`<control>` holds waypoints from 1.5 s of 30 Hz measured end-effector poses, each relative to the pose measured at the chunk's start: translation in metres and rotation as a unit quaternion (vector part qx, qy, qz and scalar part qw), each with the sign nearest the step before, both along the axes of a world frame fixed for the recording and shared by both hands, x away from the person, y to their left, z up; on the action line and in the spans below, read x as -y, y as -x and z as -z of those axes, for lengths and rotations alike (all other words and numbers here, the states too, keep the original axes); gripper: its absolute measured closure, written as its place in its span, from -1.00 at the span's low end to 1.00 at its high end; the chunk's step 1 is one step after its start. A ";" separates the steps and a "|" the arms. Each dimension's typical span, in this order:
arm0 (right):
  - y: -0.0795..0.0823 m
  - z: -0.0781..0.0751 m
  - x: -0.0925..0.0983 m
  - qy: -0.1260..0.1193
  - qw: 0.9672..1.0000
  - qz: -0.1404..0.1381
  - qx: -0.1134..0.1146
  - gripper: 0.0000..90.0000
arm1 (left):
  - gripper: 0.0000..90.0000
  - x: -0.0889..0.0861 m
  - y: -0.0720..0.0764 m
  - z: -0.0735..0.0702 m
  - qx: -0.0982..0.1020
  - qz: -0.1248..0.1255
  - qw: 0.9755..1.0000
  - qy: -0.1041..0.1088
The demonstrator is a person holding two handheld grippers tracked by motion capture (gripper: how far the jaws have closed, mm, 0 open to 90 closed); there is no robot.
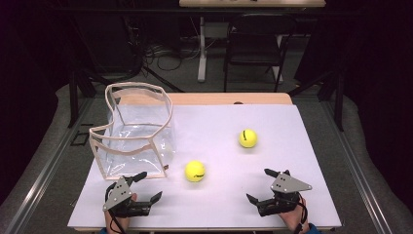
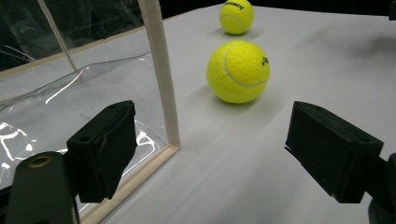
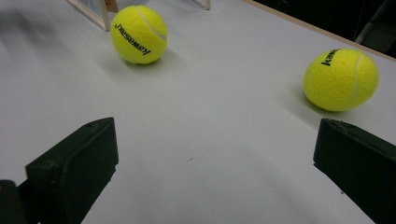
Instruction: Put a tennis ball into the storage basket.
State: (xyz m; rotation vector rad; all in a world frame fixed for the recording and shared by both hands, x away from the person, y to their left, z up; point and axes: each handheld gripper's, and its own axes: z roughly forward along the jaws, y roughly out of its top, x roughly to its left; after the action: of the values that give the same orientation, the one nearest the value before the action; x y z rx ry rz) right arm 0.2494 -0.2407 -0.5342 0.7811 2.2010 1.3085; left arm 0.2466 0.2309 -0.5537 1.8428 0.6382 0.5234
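High view, near edge first: left gripper [image 1: 146, 187] sits at lower left of the frame, right gripper [image 1: 260, 186] at lower right, both low over the white worktop [image 1: 292, 126]. Both sets of fingers stand wide apart with nothing between them.

Left gripper view: left fingers [image 2: 105, 149] spread wide, bare worktop in the gap. One finger lies close against the corner post of the clear bag [image 2: 161, 70], touching or not I cannot tell. Near ball [image 2: 238, 71] sits upper centre, ahead of the gap, apart from both fingers.

Right gripper view: right fingers [image 3: 74, 168] just as wide. Near ball [image 3: 138, 34] at upper left, far ball [image 3: 341, 79] at right, just beyond the right-hand finger, neither touched.

Middle ground, high view: near ball [image 1: 195, 171] at centre frame, just right of the bag's lower corner. Far ball [image 1: 248, 138] farther up and right, well apart from the first.

Far: clear bag [image 1: 136, 131] stands open-topped at left, nothing visible inside it.

Judgement: work looks to be putting balls into the bag. None is in, none is held. Both grasps and both drops remain, so progress looks to be nil.
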 end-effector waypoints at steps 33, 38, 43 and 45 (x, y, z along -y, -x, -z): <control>-0.015 -0.010 -0.021 0.011 0.999 -0.010 -0.029 -1.00 | -0.65 0.003 -0.003 0.001 -0.010 0.011 1.000 0.001; -0.034 -0.019 -0.050 0.022 0.998 -0.037 -0.046 -1.00 | -0.65 0.003 -0.002 0.001 -0.010 0.012 1.000 0.004; -0.040 -0.021 -0.059 0.025 0.997 -0.047 -0.055 -1.00 | -0.65 0.003 -0.003 0.001 -0.011 0.014 1.000 0.001; -0.042 -0.021 -0.062 0.025 0.997 -0.049 -0.058 -1.00 | -0.65 0.003 -0.003 0.001 -0.011 0.014 1.000 0.000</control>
State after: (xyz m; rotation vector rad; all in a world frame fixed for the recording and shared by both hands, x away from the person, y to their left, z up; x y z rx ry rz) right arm 0.2916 -0.1788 -0.5129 0.7555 2.3816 1.2773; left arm 0.2499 0.2279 -0.5546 1.8572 0.6262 0.4838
